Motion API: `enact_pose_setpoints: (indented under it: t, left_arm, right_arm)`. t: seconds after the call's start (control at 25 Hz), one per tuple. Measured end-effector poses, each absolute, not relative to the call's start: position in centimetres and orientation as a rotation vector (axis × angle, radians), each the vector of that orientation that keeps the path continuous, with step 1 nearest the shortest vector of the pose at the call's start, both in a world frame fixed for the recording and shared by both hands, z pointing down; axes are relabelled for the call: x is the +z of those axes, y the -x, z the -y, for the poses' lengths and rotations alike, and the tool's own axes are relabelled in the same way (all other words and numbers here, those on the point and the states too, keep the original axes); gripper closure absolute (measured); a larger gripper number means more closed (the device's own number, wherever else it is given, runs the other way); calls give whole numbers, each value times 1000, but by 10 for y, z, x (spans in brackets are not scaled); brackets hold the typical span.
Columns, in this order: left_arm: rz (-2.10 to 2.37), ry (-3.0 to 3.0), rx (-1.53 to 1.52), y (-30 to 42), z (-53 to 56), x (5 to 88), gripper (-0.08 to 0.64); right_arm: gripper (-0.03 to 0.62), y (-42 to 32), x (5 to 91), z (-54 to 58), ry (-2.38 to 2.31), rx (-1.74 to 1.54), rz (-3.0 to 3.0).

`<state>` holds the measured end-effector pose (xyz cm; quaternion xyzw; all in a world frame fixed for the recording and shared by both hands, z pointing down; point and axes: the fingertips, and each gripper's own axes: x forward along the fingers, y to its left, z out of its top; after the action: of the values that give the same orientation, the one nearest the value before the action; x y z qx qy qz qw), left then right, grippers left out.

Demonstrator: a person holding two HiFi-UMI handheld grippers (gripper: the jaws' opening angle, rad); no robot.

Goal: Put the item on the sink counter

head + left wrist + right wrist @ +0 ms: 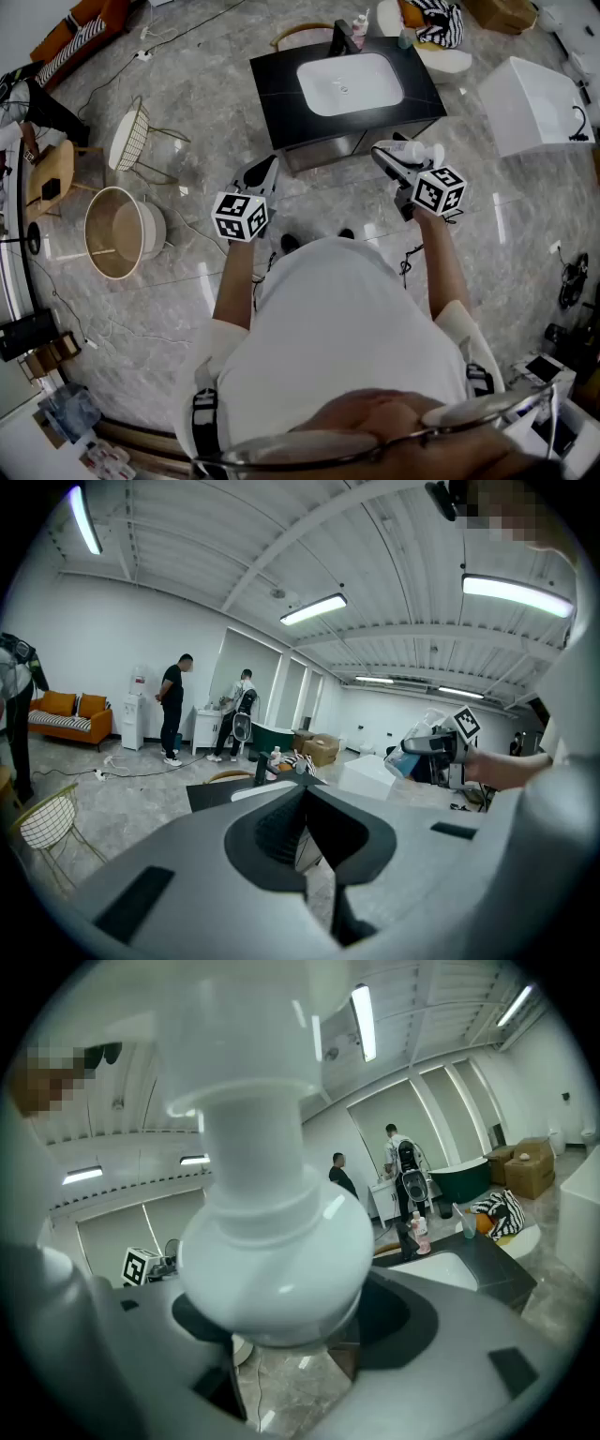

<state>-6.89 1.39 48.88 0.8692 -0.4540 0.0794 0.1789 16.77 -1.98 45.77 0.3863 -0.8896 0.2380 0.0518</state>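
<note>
right tool [392, 157] clamps white bottle [272, 1241] across round body, jaws spread wide to span it. bottle rides in air, near front edge of sink tabletop [277, 89], not yet over it. left tool [261, 178] idle: jaws drawn narrow, nothing between, held aside, likely to leave path free. bare black strip left of basin [349, 84] looks best landing spot; rear edge crowded by faucet [342, 37] and small bottles [360, 28].

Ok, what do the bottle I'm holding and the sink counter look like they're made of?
The bottle is likely plastic: white and glossy, with soft light reflections on its rounded shoulder. The sink counter is a dark, smooth slab, perhaps stone or laminate; its look leaves that open.
</note>
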Motion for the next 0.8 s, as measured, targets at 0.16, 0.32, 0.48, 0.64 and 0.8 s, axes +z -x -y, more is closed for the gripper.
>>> enact_pose_setpoints:
  t: [0.16,0.32,0.48,0.64,0.8]
  left_arm:
    - [1285,-2458,222,70,-14,490,555]
    - [1284,-2460,220,72,-14,489,555]
    - [1281,-2463,220,72,-15,489,557]
    - [1273,-2464,221,76,-14,491,555]
    - [1263,-2461,219,82,-17,493,555]
  right_arm:
    - [236,-165,458,20,-1173,724,2708]
    - [236,-164,457,19,-1176,722,2708]
    - [236,-163,457,18,-1184,725,2706]
    - [238,-160,456,18,-1195,718,2701]
    - [238,-155,453,14,-1203,715,2698]
